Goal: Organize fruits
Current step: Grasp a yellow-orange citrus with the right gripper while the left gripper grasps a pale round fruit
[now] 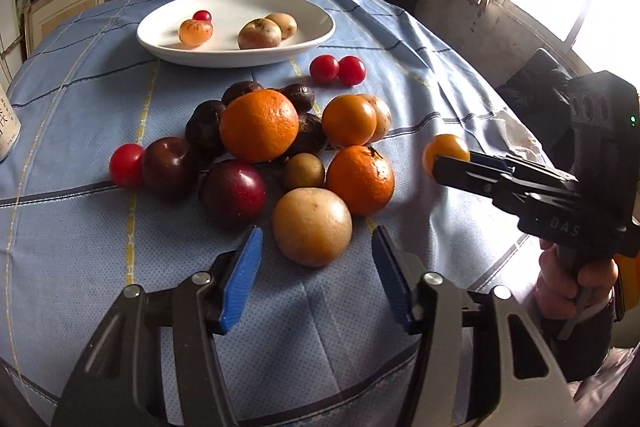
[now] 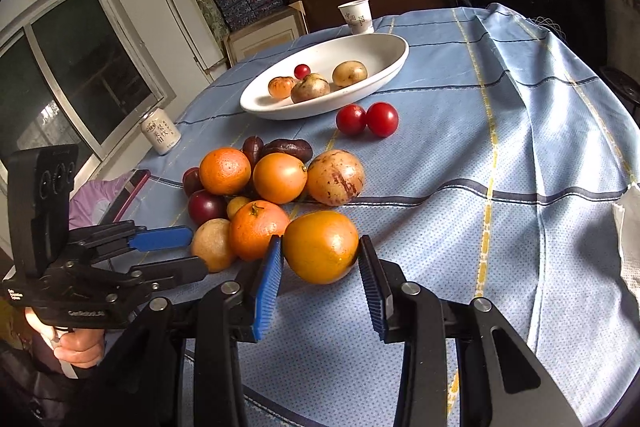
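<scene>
Your right gripper (image 2: pixel 320 259) has its jaws closed against the two flanks of a smooth orange fruit (image 2: pixel 321 247), pinched near its widest part, which is likely why it sits squarely between the blue pads (image 2: pixel 269 275) rather than out at their tips. That fruit is on the near-right edge of the fruit pile (image 1: pixel 276 155), well short of the white oval dish (image 2: pixel 394 57); whether it has left the cloth-covered worktop (image 2: pixel 520 211) or rests on it I cannot tell. It is nearly round, so it has no real long axis to align; no stem end shows.

Your left gripper (image 1: pixel 316 259) hangs with its jaws wide and nothing between them, straddling the near side of a tan round fruit (image 1: pixel 312 227) without touching it, apparently lined up for the next pick.

The dish, beyond the pile, already holds four pieces: a cherry tomato (image 1: pixel 202 15), a small pale-orange fruit (image 1: pixel 195 32) and two tan ones (image 1: pixel 260 34). That suggests it is the collecting place. Its long axis runs left to right across your view, so there is open room on either end. Two cherry tomatoes (image 1: pixel 338 69) lie touching between pile and dish.
</scene>
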`<state>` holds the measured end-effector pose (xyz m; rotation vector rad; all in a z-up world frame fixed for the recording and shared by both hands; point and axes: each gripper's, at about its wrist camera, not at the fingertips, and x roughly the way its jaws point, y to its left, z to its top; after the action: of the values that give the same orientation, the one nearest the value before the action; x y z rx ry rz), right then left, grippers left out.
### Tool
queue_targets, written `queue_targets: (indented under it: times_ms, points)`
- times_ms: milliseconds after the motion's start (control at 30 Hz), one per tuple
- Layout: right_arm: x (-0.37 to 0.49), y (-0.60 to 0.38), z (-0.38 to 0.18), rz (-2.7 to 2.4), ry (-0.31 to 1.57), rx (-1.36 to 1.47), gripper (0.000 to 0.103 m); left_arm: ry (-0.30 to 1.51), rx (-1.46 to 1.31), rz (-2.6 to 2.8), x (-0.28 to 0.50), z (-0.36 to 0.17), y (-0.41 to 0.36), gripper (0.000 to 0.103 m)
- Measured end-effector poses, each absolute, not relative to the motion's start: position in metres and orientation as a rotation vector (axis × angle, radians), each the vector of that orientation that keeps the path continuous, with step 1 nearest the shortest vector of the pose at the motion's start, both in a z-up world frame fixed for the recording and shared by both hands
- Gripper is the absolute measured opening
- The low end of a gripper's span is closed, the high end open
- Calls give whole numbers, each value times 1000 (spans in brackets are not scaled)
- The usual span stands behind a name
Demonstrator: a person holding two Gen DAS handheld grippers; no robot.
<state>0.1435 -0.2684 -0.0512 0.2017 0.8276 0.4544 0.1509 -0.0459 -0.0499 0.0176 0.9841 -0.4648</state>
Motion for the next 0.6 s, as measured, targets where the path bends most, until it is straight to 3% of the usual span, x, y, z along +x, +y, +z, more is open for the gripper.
queue_targets:
  times_ms: [167, 600]
  points:
    - [144, -272, -52, 472, 823, 232, 39, 1006, 28, -454, 158, -54, -49, 47]
    - [144, -278, -54, 493, 819, 272, 39, 1050, 56, -440, 170, -62, -55, 44]
